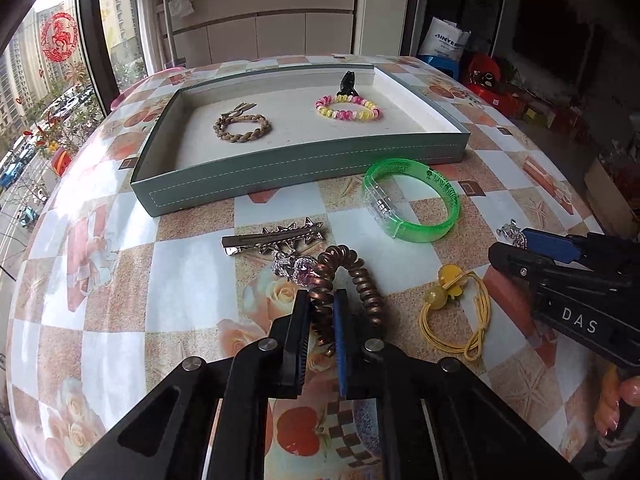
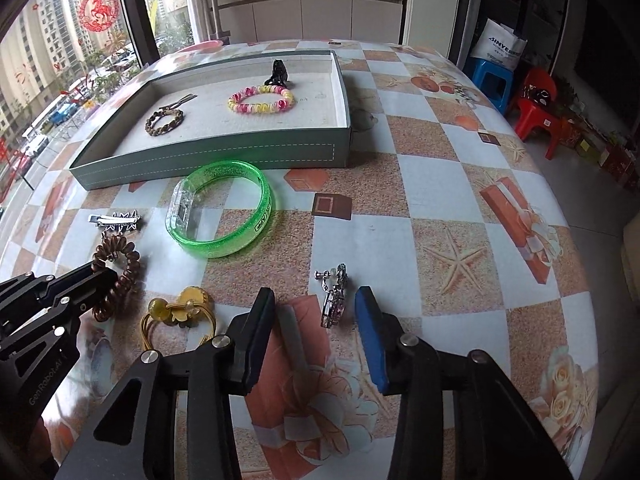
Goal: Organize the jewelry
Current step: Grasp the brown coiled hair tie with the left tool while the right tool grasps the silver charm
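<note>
Left hand-held gripper point(image 1: 323, 322) clamped on near strand of brown spiral hair tie point(image 1: 347, 280); loop runs away toward far side, lying on desk point(image 1: 192, 272) near teal tray point(image 1: 280, 178). Right hand-held gripper point(image 2: 316, 312) jaws apart, straddling silver earring point(image 2: 334, 300), long axis near-to-far between pads, no contact seen. Earring clasp detail small, hard to read. Pink jewelled piece point(image 1: 298, 270) touches hair tie, could snag.
</note>
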Motion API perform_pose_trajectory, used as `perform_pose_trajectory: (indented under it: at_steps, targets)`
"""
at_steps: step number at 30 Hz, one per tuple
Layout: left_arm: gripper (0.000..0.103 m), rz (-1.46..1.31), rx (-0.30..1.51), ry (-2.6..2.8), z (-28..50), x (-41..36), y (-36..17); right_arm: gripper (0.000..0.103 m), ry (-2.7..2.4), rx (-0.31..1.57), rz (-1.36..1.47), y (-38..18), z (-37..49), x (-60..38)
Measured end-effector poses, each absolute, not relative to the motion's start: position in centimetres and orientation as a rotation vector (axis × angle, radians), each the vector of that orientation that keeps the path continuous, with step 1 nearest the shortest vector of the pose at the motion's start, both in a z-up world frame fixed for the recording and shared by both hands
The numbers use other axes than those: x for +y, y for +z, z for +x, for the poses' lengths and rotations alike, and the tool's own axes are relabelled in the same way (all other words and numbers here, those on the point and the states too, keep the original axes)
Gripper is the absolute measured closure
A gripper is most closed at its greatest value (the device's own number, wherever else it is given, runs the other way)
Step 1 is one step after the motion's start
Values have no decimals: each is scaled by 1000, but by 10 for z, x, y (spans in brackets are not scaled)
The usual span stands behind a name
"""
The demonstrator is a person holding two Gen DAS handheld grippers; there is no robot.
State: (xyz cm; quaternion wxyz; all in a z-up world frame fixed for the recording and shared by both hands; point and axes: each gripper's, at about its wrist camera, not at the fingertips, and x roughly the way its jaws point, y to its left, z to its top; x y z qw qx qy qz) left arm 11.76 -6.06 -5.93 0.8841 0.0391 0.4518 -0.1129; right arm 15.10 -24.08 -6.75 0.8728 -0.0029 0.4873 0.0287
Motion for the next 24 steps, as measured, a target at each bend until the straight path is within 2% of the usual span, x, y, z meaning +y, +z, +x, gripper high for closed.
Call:
perform_pose_trajectory:
  at_steps: [1, 3, 12, 13, 14, 24]
  targets:
    - [79, 77, 939, -237, 117, -59, -59, 69, 62, 1017, -6, -67, 151, -240]
    - [79, 66, 934, -243, 114, -56, -57, 88, 57, 1013, -3, -67, 150, -241]
    - [79, 31, 903, -248, 103, -40, -46, 88, 84, 1011, 109, -63, 142, -259]
    - [79, 28, 899, -250, 101, -38, -44, 89, 93, 1011, 133, -62, 140, -262]
    - [79, 25, 894, -252, 100, -37, -42, 95, 102, 1012, 152, -61, 139, -265]
    - [79, 6, 846, -256, 96, -25, -22, 94, 138, 1000, 261, -51, 127, -283]
